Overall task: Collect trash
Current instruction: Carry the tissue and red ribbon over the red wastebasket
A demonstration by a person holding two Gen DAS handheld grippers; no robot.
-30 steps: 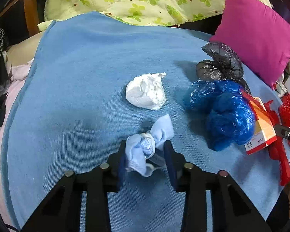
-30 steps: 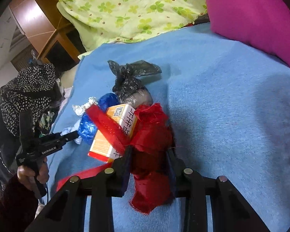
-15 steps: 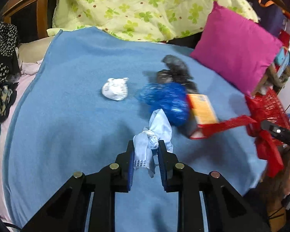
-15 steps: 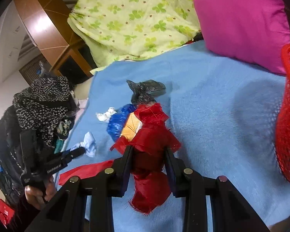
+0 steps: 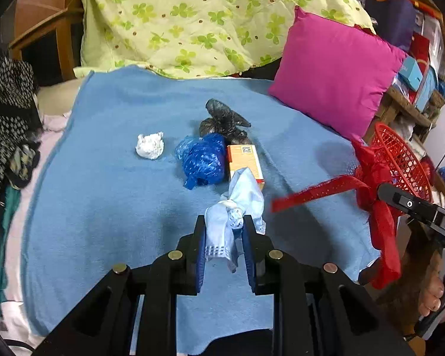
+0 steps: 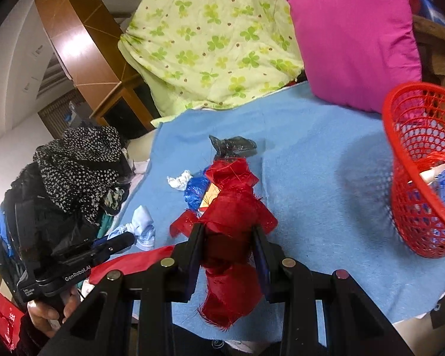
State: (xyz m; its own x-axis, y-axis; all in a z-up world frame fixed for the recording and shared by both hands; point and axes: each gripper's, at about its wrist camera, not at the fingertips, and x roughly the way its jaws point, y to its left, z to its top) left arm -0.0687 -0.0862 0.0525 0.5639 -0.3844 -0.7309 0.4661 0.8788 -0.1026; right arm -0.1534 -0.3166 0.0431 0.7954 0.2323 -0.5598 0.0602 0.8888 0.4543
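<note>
So the left gripper (image 5: 224, 233) has its jaws pinched tight on a knotted light-blue rag (image 5: 237, 207), which sticks up and forward out of the pads, lifted clear of the blue blanket (image 5: 118, 178). The right gripper (image 6: 227, 244) is clamped narrow on a crumpled red mesh wad (image 6: 231, 207), with one frayed end hanging below the jaws and a long red strip trailing off to its left. Just ahead of the left gripper's tips, down on the blanket, sit an orange-and-white carton (image 5: 244, 161) and a scrunched blue plastic bag (image 5: 203, 158) touching it on the left, with a knotted black bag (image 5: 224, 120) right behind those two. A balled-up white tissue (image 5: 149, 145) lies further left, apart from that pile. Off to the right of the right gripper there's a red mesh basket (image 6: 406, 136) at the blanket's edge with some stuff already inside. Behind everything, a magenta pillow (image 5: 335, 74) and a green clover-print quilt (image 5: 192, 20).
</note>
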